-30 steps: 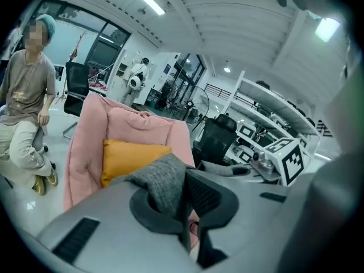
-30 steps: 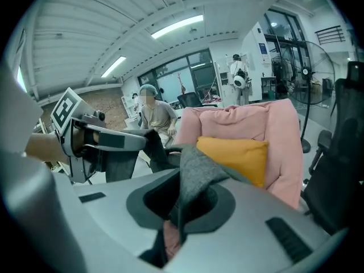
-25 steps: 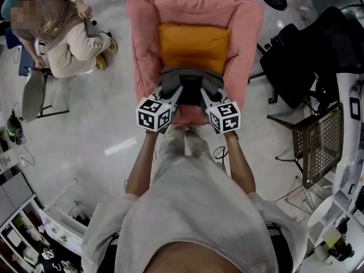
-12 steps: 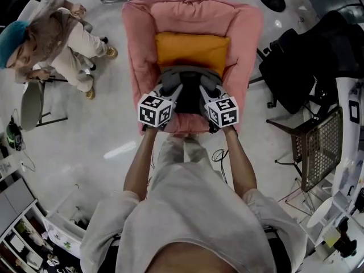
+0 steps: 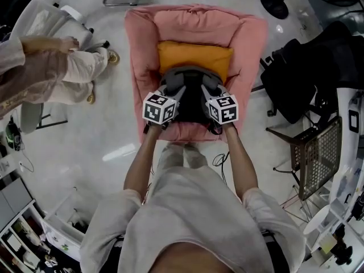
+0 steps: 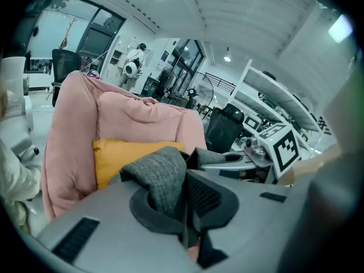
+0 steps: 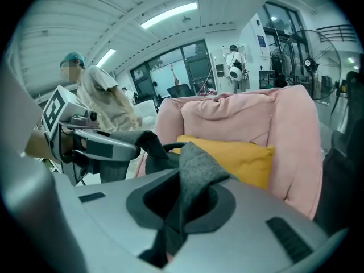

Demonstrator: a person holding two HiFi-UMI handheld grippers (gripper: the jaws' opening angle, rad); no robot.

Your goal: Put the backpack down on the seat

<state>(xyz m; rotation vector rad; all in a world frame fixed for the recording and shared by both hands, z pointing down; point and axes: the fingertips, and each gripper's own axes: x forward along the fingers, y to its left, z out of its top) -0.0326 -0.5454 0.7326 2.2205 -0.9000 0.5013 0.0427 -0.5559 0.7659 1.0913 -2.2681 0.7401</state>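
Observation:
A dark grey backpack [image 5: 190,92] hangs over the seat of a pink armchair [image 5: 142,73], just in front of an orange cushion [image 5: 196,56]. My left gripper [image 5: 170,92] is shut on one grey shoulder strap [image 6: 162,181]. My right gripper [image 5: 209,92] is shut on the other grey strap [image 7: 190,181]. The two grippers stand side by side with the pack between them. In each gripper view the strap fabric bunches up out of the closed jaws, with the cushion [image 6: 122,155] [image 7: 239,158] and the pink chair back [image 7: 239,115] beyond. Whether the pack's underside touches the seat is hidden.
A person [image 5: 40,78] in light clothes bends at the left beside a white chair [image 5: 42,16]. A black office chair [image 5: 307,67] stands at the right, with a mesh chair [image 5: 318,147] nearer. Shelving clutter lies at bottom left and right. The floor is shiny grey.
Both grippers and the backpack have moved forward and up the picture, over the seat and closer to the orange cushion. The person at the left has risen from sitting and now leans over.

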